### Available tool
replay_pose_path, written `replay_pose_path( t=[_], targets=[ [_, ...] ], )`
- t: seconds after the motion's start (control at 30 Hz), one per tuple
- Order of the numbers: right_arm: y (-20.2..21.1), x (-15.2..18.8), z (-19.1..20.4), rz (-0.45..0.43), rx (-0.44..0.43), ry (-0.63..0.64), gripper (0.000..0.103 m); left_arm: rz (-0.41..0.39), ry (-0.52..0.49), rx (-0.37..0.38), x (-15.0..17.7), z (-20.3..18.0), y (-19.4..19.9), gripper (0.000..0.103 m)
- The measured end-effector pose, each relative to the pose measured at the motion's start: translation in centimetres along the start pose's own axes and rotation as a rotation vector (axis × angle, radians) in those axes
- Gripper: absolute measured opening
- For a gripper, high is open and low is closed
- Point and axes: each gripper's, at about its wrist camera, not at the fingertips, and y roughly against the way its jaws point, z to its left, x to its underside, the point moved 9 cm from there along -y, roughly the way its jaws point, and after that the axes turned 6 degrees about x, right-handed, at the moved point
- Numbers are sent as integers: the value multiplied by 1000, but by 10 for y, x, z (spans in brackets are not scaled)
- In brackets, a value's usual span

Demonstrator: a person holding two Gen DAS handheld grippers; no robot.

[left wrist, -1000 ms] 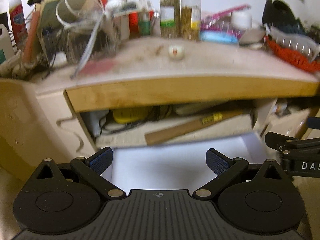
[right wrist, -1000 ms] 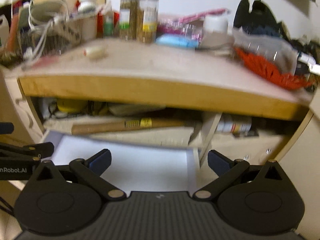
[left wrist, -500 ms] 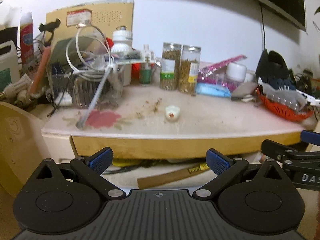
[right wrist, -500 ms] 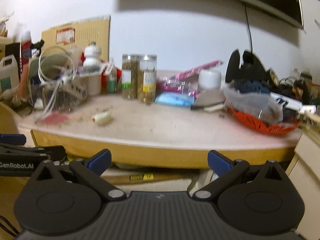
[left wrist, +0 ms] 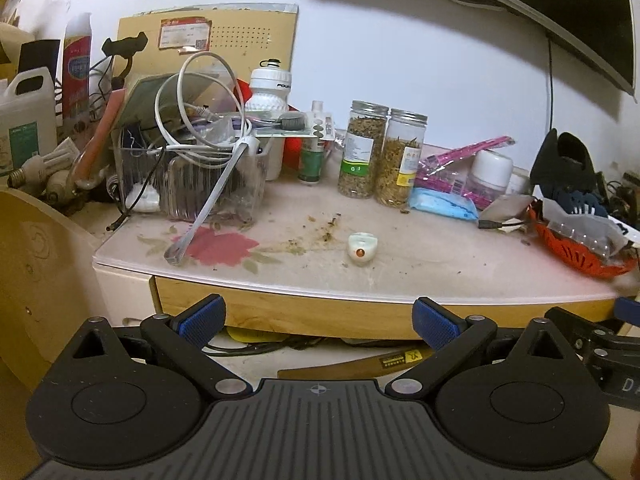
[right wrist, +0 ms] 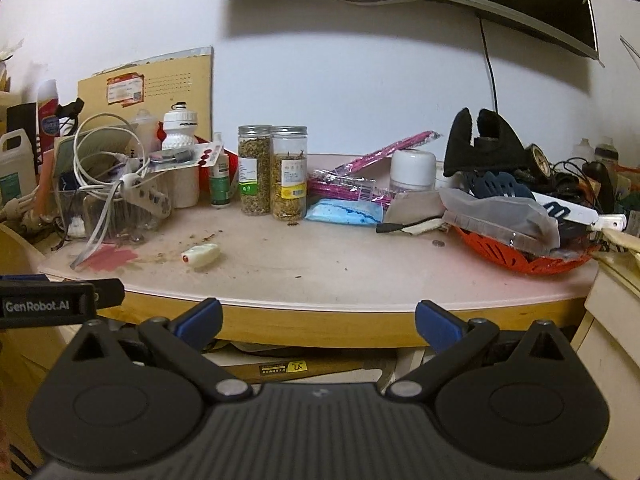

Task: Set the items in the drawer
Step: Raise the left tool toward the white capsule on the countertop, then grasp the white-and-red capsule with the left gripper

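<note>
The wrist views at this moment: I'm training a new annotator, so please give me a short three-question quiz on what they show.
1. True or false: the left gripper is shut on an item.
2. What lies nearest the tabletop's front edge? A) the small white object with the red dot B) the two herb jars C) the blue packet
3. Fill in: the orange basket sits at the table's ____ end, seen from the right wrist.

Key: 1 false, its jaws stand apart and hold nothing, like those of the right gripper. 2 A. 3 right.
</note>
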Motion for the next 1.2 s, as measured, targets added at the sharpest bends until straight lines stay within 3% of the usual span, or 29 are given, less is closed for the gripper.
replay_pose_path(
  t=[0.37, 0.6, 1.2],
  targets=[
    [0, 2, 1, 13, -6, -7, 103, 45, -14, -12, -4, 3, -17, 103],
    [-4, 4, 1, 28, -8, -10, 103, 33, -5, 17, -11, 7, -34, 103],
    [-12, 7, 2, 70, -21, -34, 103, -5, -128, 47, -28, -7, -90, 103]
  ],
)
